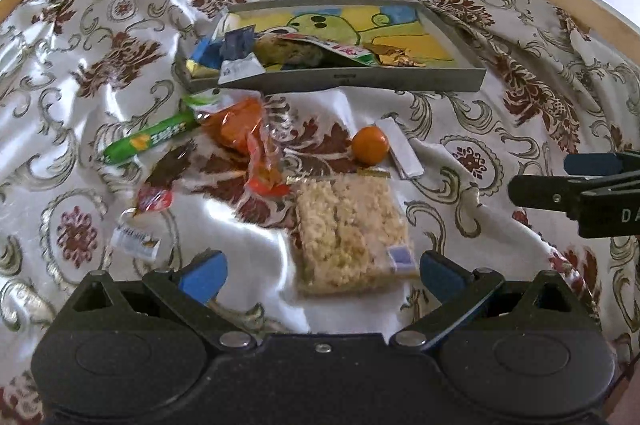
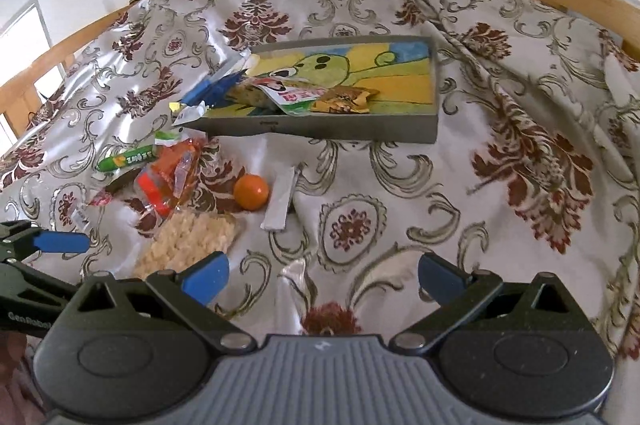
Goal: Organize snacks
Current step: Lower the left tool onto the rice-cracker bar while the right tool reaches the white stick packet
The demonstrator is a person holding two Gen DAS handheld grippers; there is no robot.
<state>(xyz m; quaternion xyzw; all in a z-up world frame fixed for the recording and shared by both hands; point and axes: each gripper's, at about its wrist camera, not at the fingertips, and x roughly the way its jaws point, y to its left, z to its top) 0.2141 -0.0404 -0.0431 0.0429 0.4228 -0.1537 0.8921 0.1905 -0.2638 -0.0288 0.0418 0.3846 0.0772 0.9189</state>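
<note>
Rice-crisp packet (image 1: 352,233) lies lengthwise just ahead of the spread, empty left hand-held gripper (image 1: 322,275), nearer than the right hand-held gripper (image 2: 322,277), likewise spread.

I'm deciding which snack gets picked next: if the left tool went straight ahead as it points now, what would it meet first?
Probably the puffed rice bar: it lies just ahead of the open left tool, between its fingers' line. Depth is hard to judge.

Black-framed tongs (image 1: 320,275) with blue pads (image 1: 204,275), silver rivets
</note>
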